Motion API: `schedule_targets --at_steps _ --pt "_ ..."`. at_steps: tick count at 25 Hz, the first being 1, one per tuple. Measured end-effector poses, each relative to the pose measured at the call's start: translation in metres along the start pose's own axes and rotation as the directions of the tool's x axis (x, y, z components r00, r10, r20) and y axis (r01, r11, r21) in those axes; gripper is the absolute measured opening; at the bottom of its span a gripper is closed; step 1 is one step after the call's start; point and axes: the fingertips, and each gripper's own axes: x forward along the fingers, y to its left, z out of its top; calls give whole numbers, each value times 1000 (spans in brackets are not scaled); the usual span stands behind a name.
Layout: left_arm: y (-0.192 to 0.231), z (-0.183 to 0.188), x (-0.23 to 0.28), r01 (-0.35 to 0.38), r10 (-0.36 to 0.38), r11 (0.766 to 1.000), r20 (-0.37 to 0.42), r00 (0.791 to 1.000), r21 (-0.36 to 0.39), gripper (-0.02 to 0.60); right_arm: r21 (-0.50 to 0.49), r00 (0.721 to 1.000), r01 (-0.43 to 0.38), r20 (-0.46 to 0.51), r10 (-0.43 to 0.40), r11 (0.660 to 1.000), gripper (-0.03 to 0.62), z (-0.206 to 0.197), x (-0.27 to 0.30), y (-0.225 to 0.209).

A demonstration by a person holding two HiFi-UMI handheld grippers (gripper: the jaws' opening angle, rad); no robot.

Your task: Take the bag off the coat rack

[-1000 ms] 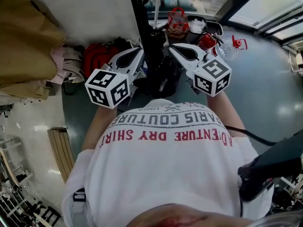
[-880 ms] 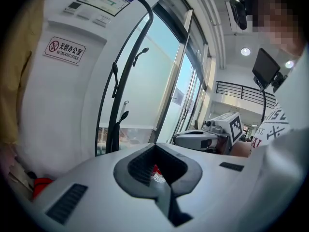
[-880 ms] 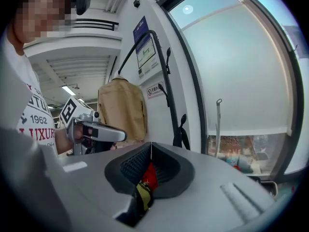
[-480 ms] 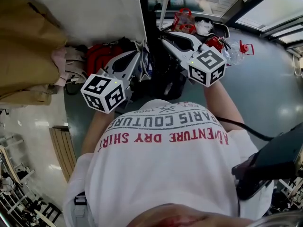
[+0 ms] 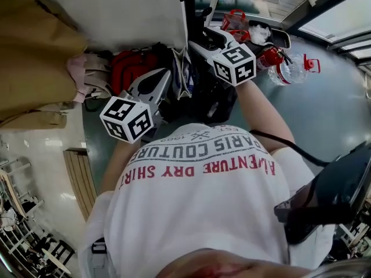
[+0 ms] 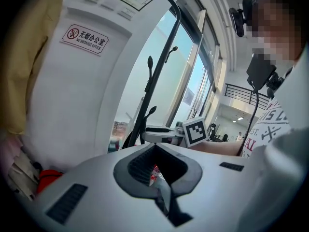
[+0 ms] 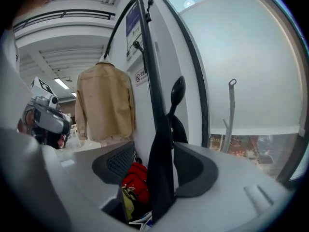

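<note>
White wall [image 5: 133,16], coat rack [image 5: 189,4], bag [image 5: 217,100] half hidden

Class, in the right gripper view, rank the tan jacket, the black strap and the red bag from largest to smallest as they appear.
1. tan jacket
2. black strap, though this is unsure, as it hangs much nearer the camera
3. red bag, only partly visible

wall [image 5: 127,16]: white | floor [image 5: 330,114]: glossy grey | windows [image 7: 241,71]: tall, daylit
</note>
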Motion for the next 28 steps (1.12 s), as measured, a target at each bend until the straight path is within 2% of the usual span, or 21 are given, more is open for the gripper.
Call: schedule_targets --at_steps 5,6,8,10,19,24,28 --pt "15 -6 -2 -10 10 1000 0 1000 -23 2 -2 997 41 -63 -41 999 221 -22 25 -9" --pt "18 -8 -2 -12 12 999 1 1000 -32 2 -5 995 62 -71 -62 998 200 -24 26 -13" --pt "21 -10 -1 -13 13 999 3 1000 -51 2 -8 991 105 -80 -106 994 106 -26 25 -22" --pt "23 -13 1 -10 10 998 2 1000 -69 3 4 989 117 -92 -116 993 69 -27 24 -26" --pt "25 -18 3 -20 19 995 -15 1000 -94 2 48 993 99 -72 -96 994 35 -25 22 -27" --pt "23 -22 5 -26 24 995 -27 999 -99 2 46 990 140 -2 -140 989 25 -14 7 -32" --pt "19 -22 12 -18 14 995 -36 999 -101 2 48 989 136 48 -138 990 23 11 -9 -31"
